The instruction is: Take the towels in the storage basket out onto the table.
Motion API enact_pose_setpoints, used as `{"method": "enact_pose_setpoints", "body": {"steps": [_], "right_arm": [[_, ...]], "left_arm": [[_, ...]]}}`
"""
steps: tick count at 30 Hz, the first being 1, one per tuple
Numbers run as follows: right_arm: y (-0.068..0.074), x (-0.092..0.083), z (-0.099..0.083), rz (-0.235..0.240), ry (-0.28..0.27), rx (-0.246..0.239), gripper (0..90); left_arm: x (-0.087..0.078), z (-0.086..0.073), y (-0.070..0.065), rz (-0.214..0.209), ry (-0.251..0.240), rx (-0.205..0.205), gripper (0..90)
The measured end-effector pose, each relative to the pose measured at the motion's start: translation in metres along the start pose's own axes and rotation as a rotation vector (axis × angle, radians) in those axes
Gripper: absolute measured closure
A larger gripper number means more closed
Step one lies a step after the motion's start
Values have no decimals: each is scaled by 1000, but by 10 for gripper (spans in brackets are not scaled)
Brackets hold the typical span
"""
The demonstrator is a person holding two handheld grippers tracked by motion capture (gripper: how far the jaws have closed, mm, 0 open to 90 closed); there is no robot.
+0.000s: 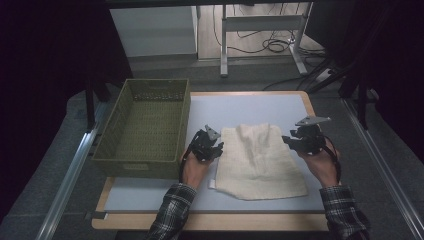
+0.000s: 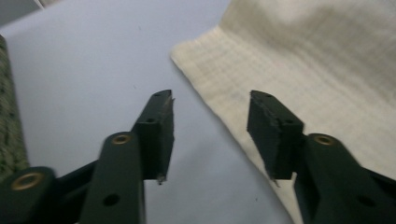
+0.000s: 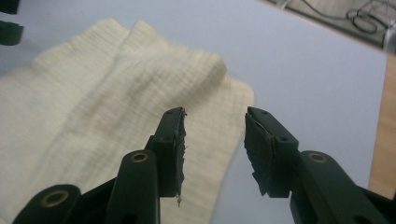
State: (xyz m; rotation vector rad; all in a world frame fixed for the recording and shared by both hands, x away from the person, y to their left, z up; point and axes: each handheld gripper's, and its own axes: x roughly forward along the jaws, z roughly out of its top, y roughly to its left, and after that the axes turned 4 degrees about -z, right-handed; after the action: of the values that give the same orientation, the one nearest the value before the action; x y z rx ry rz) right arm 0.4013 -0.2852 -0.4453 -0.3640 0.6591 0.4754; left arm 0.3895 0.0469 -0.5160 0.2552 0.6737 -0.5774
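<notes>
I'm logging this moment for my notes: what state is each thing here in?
Cream towel: lying folded on the table, rumpled at its far end, not gripped.
Green basket: upright, empty.
Left gripper: jaws open over the towel's edge, nothing between them.
Right gripper: jaws open, nothing held.

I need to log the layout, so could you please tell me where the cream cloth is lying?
In the high view the cream cloth lies flat on the table, right of the green basket.
</notes>
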Motion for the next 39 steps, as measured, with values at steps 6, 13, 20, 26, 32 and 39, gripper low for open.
{"method": "enact_pose_setpoints", "body": {"steps": [6, 13, 20, 26, 32, 39], "right_arm": [[-10, 14, -25, 21, 50, 72, 571], [-8, 46, -44, 42, 118, 107, 562], [-4, 45, -52, 52, 114, 119, 878], [-15, 31, -61, 2, 145, 139, 877], [-18, 20, -64, 21, 140, 144, 760], [-32, 26, -56, 18, 72, 171, 653]], "left_arm": [[9, -3, -2, -51, 19, -29, 403], [19, -12, -9, -115, 36, -31, 522], [17, -8, -10, -154, 58, -23, 866], [15, -11, 5, -114, 48, -53, 858], [10, -8, 12, -107, 26, -65, 607], [16, 7, 17, -97, 8, -66, 534]]}}
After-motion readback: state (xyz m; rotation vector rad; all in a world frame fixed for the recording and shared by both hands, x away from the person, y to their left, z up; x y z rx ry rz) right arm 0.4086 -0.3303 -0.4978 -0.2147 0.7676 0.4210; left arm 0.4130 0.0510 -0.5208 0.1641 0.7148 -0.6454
